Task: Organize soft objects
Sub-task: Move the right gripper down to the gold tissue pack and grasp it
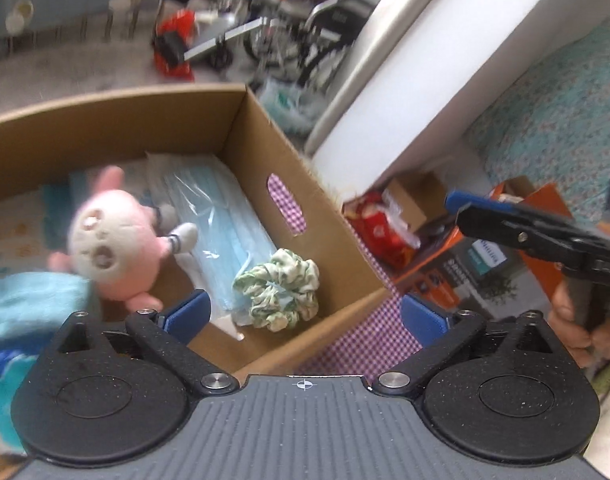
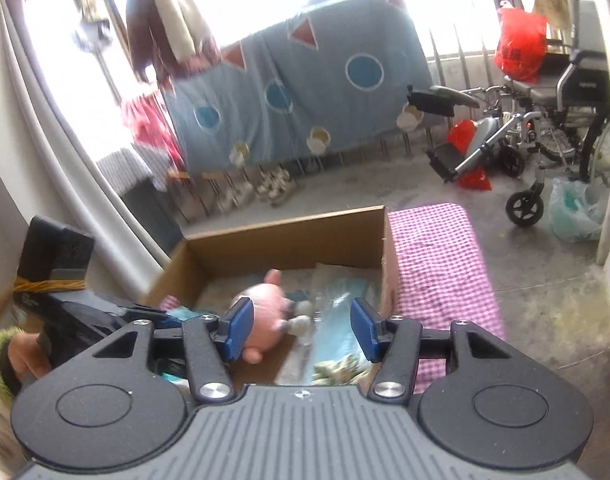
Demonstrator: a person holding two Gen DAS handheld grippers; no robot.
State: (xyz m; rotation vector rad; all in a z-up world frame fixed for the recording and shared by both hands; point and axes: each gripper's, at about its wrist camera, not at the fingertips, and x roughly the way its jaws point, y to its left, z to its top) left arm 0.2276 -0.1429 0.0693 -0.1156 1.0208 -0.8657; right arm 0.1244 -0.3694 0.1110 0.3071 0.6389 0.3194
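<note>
The plush (image 1: 105, 240), pink with a pale face, lies in the box (image 1: 265, 152) on packs of masks (image 1: 225, 220); a green scrunchie (image 1: 277, 294) sits near the box's corner and a teal towel (image 1: 29, 304) lies at its left edge. The left tool (image 1: 301, 312) is spread wide with nothing between its pads, above the scrunchie. The right tool (image 2: 301, 328) stands partly parted and empty, the plush showing beyond it in the box.

All of these look light and squashy. The plush would likely be gripped best across its round body, not a thin limb. The scrunchie would compress to little, so a pinch through its bunched band should hold. The plastic-wrapped masks look slippery and floppy. The towel would drape, so a bunched fold is the place to pinch.
</note>
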